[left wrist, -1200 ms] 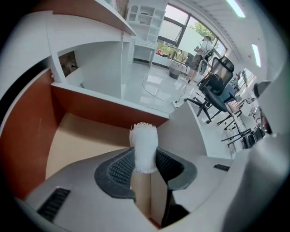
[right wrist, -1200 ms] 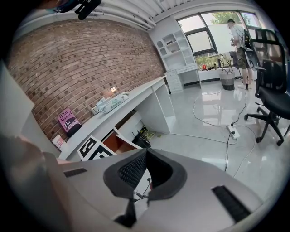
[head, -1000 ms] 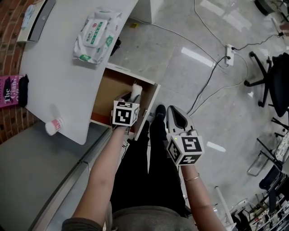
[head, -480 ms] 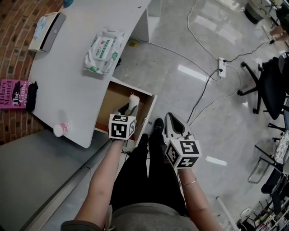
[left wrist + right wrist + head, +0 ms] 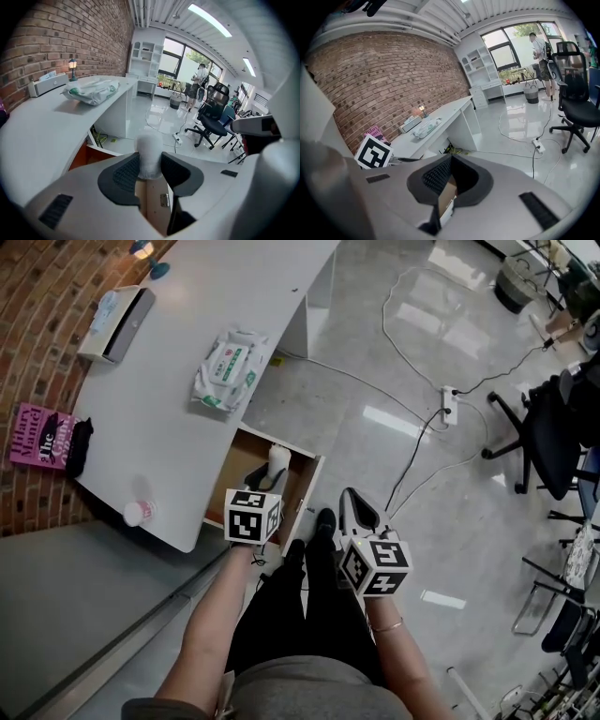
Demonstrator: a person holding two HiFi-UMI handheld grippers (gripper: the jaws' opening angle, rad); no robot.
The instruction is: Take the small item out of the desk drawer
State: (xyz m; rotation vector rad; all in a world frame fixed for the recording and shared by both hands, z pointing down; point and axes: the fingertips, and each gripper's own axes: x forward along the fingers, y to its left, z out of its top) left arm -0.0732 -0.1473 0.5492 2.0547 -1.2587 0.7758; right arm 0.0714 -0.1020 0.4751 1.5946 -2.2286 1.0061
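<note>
My left gripper (image 5: 268, 471) is shut on a small white cylindrical item (image 5: 278, 459), which stands upright between the dark pads (image 5: 123, 174). In the left gripper view the item (image 5: 149, 155) sticks up above the fingertips. It hangs over the open wooden drawer (image 5: 302, 491) under the white desk (image 5: 169, 418). My right gripper (image 5: 356, 509) is off to the right above the floor, beside the person's black-clad legs. Its jaws are together with nothing in them, and in the right gripper view the right gripper (image 5: 448, 159) points toward the drawer front.
On the desk lie a pack of wet wipes (image 5: 230, 372), a white device (image 5: 119, 311), a pink book (image 5: 41, 435) and a small cup (image 5: 139, 513) near the front edge. A power strip (image 5: 449, 404) with cables crosses the floor. An office chair (image 5: 548, 442) stands at right.
The head view has drawn back and shows more of the desk and floor. My left gripper keeps its hold on the white item over the drawer. The right gripper stays shut beside it.
</note>
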